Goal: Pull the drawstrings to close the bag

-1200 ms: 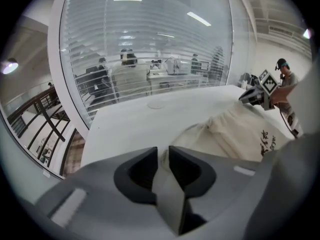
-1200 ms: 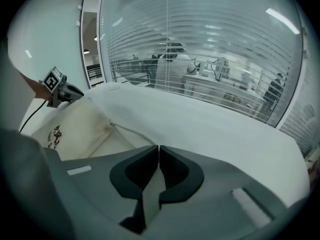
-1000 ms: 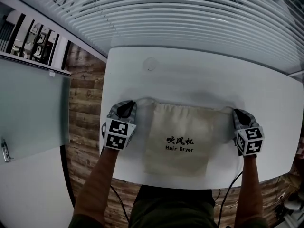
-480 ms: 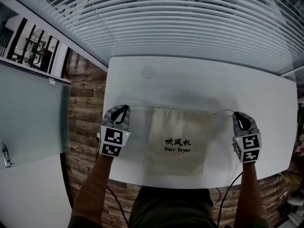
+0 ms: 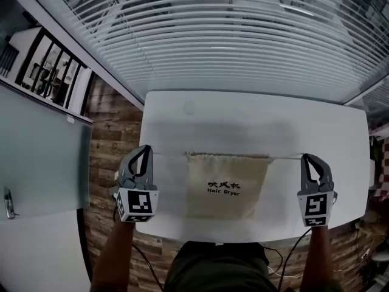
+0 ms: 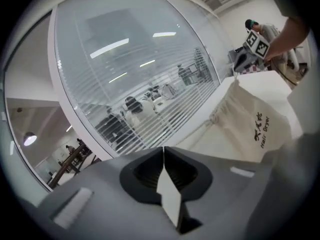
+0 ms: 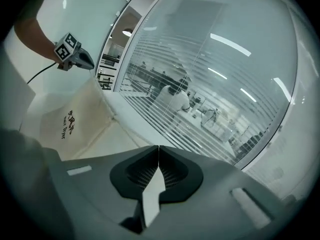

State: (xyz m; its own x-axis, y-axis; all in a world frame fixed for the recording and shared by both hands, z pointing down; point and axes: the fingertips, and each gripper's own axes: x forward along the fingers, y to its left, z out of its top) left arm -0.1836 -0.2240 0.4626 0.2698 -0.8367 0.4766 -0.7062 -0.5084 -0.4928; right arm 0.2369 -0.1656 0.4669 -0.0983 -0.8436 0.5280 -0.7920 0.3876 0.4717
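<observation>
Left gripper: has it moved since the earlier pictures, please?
Yes. The left gripper, shut on the drawstring, moved left, out over the table's left edge.

1. My left gripper (image 5: pixel 145 149): jaws pressed together, pinching the drawstring (image 5: pixel 168 154); tips point away from the body, marker cube faces up.
2. My right gripper (image 5: pixel 306 157): same pose, jaws closed on the drawstring's other end.
3. Left forearm (image 5: pixel 114 253) and right forearm (image 5: pixel 318 259): bare, stretched forward, held wide apart, grippers level.
</observation>
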